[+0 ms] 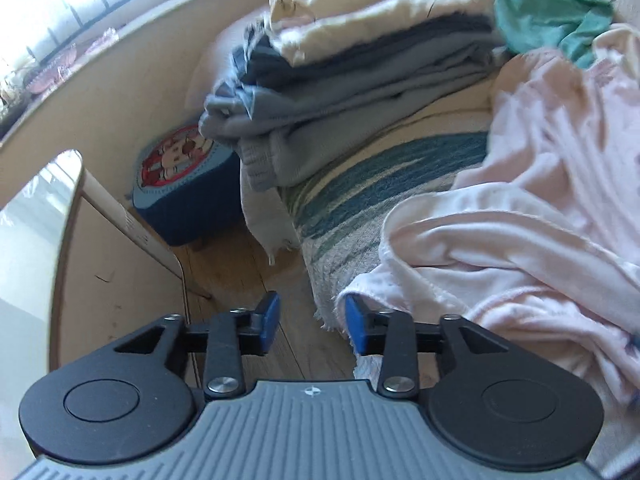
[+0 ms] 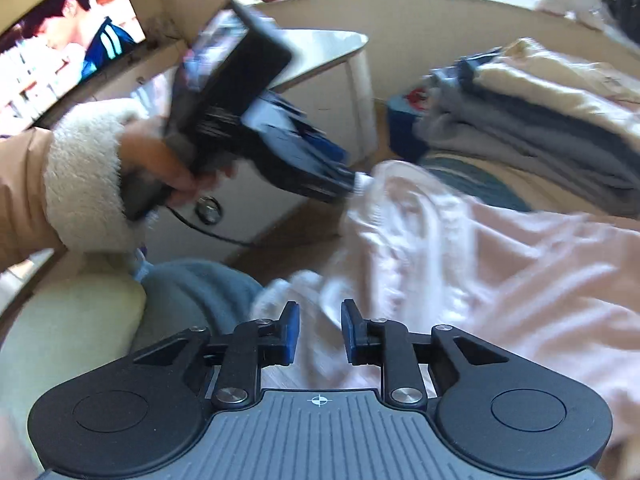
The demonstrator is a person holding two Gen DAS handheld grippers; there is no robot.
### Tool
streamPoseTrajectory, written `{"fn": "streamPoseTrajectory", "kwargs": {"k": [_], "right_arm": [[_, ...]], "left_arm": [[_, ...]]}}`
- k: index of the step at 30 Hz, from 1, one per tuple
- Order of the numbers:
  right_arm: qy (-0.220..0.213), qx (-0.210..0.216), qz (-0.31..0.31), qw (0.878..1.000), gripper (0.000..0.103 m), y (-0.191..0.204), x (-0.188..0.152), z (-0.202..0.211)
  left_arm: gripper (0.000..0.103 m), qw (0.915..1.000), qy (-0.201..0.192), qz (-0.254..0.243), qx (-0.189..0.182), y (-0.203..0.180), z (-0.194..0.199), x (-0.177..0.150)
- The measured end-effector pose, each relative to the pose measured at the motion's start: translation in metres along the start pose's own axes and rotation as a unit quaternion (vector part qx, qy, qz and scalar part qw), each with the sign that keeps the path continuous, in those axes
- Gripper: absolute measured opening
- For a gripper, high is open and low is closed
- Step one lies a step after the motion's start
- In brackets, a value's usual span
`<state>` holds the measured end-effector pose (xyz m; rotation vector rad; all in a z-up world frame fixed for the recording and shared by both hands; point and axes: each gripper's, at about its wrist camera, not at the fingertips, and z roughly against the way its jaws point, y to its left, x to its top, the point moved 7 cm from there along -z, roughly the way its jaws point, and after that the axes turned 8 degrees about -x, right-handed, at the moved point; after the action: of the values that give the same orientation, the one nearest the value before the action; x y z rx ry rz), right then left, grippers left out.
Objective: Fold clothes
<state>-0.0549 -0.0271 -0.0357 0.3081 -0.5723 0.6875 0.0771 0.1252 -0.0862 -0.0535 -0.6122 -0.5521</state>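
Note:
A pale pink garment lies crumpled on the striped bed cover. My left gripper is open at the garment's near left corner, its right pad touching the hem. In the right wrist view the left gripper sits at the pink garment's far corner, blurred. My right gripper is open over a bunched fold of the garment near the bed edge, gripping nothing.
A stack of folded grey, blue and cream clothes sits at the back of the bed, a green garment beside it. A blue stool, a white table and wooden floor lie left. A TV is on.

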Motion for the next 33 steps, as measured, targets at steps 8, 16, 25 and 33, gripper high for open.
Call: {"fn": "streamPoseTrajectory", "kwargs": {"k": [8, 16, 25, 33], "right_arm": [[0.042, -0.007, 0.006, 0.999, 0.024, 0.008, -0.032, 0.026], [0.079, -0.057, 0.052, 0.994, 0.032, 0.010, -0.058, 0.007], [0.117, -0.156, 0.062, 0.979, 0.000, -0.038, -0.082, 0.035], [0.120, -0.179, 0.017, 0.976, 0.001, -0.068, -0.090, 0.027]], "left_arm": [[0.051, 0.9962, -0.053, 0.007, -0.069, -0.029, 0.050, -0.018], [0.057, 0.9925, -0.024, -0.040, -0.113, -0.076, 0.040, -0.032], [0.057, 0.9905, 0.026, -0.092, -0.100, -0.089, 0.017, -0.041], [0.058, 0.9950, 0.038, -0.046, -0.081, -0.068, 0.009, -0.041]]}}
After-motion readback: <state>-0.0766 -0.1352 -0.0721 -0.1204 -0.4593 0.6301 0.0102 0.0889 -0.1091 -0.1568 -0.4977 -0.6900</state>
